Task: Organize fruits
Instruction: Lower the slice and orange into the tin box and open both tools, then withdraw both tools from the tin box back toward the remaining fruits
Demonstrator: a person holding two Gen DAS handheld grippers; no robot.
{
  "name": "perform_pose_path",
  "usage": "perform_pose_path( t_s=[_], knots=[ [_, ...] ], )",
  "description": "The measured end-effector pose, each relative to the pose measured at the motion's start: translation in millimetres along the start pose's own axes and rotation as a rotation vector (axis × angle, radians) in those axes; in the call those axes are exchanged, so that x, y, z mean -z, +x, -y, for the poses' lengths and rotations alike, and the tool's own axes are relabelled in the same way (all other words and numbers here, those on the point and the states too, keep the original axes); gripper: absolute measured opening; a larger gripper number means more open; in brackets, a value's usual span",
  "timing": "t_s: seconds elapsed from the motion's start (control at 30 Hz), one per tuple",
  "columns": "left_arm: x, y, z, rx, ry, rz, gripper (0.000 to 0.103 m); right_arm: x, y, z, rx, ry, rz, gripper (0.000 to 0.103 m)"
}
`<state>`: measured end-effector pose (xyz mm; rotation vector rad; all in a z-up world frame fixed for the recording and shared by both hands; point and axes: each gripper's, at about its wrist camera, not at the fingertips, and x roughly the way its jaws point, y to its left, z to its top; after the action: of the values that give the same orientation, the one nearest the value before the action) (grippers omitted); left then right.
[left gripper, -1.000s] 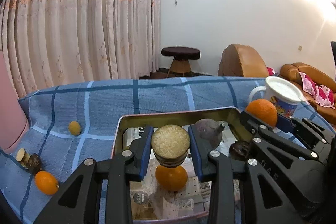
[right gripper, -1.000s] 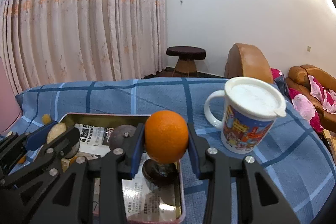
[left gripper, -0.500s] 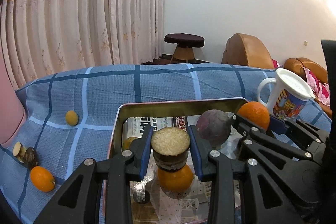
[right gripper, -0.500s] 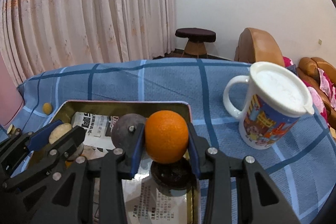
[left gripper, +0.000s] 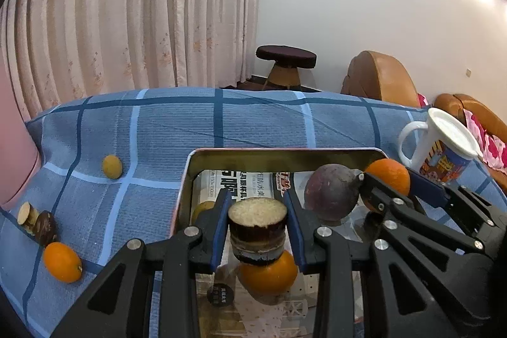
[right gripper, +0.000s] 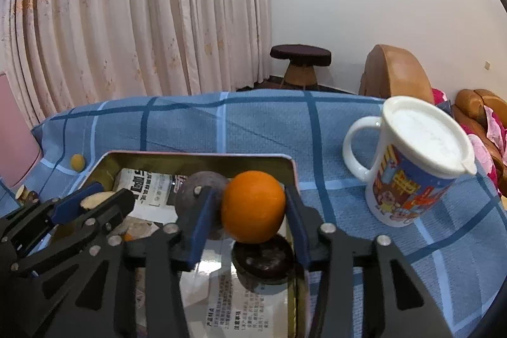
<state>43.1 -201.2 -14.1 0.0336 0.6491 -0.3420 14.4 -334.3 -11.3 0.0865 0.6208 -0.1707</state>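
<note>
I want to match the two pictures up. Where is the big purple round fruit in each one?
Left wrist view: the purple fruit sits right of centre in the metal tray, beside the right gripper.
Right wrist view: the purple fruit is just left of centre, partly hidden behind a finger and the orange.
Shared landmark: the white cartoon mug on the blue checked cloth, at the right.

Bright indoor light, wall glare, fisheye bending
</note>
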Motion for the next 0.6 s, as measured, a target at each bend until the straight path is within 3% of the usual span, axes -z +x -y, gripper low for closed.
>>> perform_pose_path(
  t_s=[0.17, 0.47, 0.53, 0.6],
  knots=[
    [2, -10, -2, 0.0, -0.008, 0.04, 0.036, -1, -10, 1, 0.019, -0.005, 0.044, 0.063],
    [-1, -15, -5, 0.036, -0.024, 0.05, 0.039, -5, -13, 10, -0.045, 0.045, 0.046, 0.063],
    [-3, -18, -8, 0.035, -0.04, 0.054, 0.048, -5, -15, 13, -0.067, 0.066, 0.052, 0.063],
    [-4, -23, -14, 0.006, -0.066, 0.083, 0.07, -7, -17, 20, -0.101, 0.107, 0.064, 0.064]
  ],
)
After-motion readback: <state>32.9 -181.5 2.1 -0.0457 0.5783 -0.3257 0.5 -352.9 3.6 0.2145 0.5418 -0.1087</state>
